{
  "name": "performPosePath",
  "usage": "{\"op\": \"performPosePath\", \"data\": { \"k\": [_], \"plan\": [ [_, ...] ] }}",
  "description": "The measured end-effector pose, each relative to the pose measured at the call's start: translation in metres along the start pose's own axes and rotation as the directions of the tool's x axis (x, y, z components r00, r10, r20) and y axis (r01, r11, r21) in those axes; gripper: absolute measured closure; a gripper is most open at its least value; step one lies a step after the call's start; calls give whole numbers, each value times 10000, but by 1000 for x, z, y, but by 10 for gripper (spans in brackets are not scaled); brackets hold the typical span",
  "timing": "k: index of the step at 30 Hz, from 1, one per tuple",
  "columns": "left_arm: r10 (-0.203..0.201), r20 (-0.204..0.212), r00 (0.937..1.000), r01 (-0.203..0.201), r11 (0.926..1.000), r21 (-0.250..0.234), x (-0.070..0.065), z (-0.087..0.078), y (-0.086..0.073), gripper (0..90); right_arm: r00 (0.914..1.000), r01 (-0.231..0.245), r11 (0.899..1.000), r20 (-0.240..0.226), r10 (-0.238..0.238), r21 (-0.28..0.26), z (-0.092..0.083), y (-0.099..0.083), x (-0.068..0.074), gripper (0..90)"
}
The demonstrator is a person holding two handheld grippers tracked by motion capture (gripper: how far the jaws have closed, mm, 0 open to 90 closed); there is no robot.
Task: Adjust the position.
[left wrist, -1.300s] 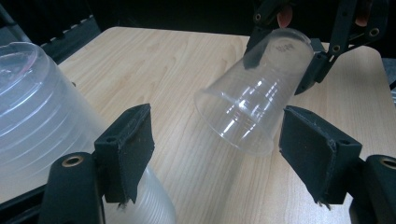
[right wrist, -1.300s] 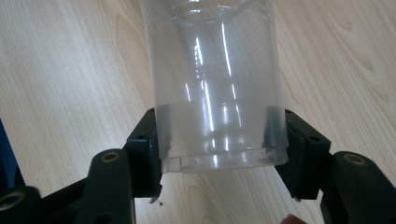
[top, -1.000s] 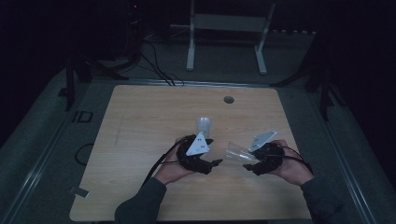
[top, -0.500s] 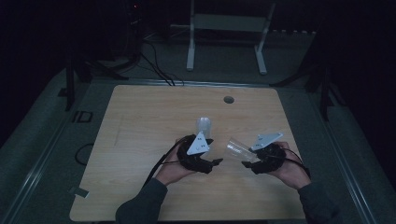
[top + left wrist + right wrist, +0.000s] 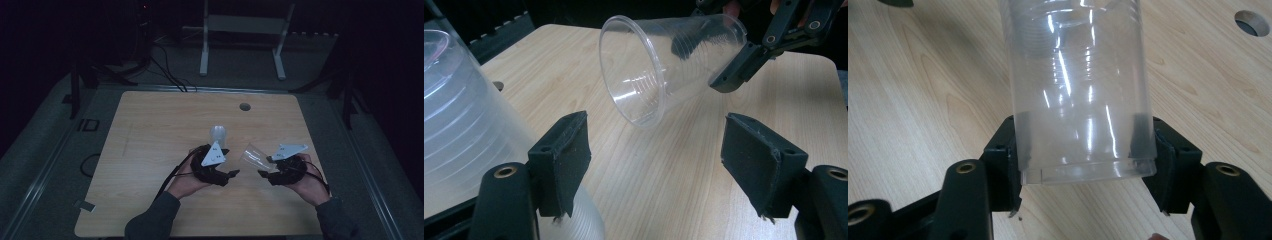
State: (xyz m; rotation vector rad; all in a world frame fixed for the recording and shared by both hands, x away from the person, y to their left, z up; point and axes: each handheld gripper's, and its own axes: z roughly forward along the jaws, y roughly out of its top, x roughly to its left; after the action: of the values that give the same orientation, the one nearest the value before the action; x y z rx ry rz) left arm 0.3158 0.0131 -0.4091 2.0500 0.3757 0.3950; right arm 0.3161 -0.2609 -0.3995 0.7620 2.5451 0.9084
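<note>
**A:** Report the state of your right gripper

**B:** Your right gripper pinches the base end of a clear plastic cup. In the right gripper view, one black jaw presses on each side of the cup just above its bottom rim. The cup is tilted, with its open mouth turned toward your left gripper, and it is held clear of the desk.

**A:** Report the state of your left gripper

**B:** Its jaws stand spread with bare desk between them. In the left gripper view, a ribbed translucent cup stack sits just outside the left pad, at the frame's left edge. Whether the pad touches it cannot be told.

**A:** Give the location of both items on the desk

**B:** In the high view, the stack stands upright near the middle of the desk, just beyond your left gripper. The held cup is to its right, toward the desk's right edge and nearer your side. The round cable hole lies by the far edge, well apart from both
</note>
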Motion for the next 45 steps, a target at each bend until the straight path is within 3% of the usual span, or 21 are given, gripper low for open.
{"op": "performPosePath", "data": {
  "k": [13, 22, 31, 39, 45],
  "plan": [
    [-142, -56, 9999, 141, 9998, -162, -2, 2, 0, 272, 9989, -385, 9950, 225, 407, -917, -3, -4, 4, 414],
    [-456, -18, 9990, 454, 9981, -427, 0, 2, -1, 272, 9970, -654, 9875, 319, 707, -1435, -2, -6, 7, 414],
    [-531, -45, 9986, 529, 9975, -476, -1, 4, 0, 272, 9922, -912, 9723, 635, 1071, -2151, -4, -9, 9, 414],
    [-559, 33, 9984, 560, 9970, -528, -2, 5, 1, 272, 9888, -1176, 9570, 575, 1375, -2653, -3, -10, 11, 414],
    [-566, -24, 9984, 564, 9971, -503, -3, 4, 2, 272, 9841, -1443, 9367, 527, 1695, -3191, -1, -13, 14, 414]
  ]
}}
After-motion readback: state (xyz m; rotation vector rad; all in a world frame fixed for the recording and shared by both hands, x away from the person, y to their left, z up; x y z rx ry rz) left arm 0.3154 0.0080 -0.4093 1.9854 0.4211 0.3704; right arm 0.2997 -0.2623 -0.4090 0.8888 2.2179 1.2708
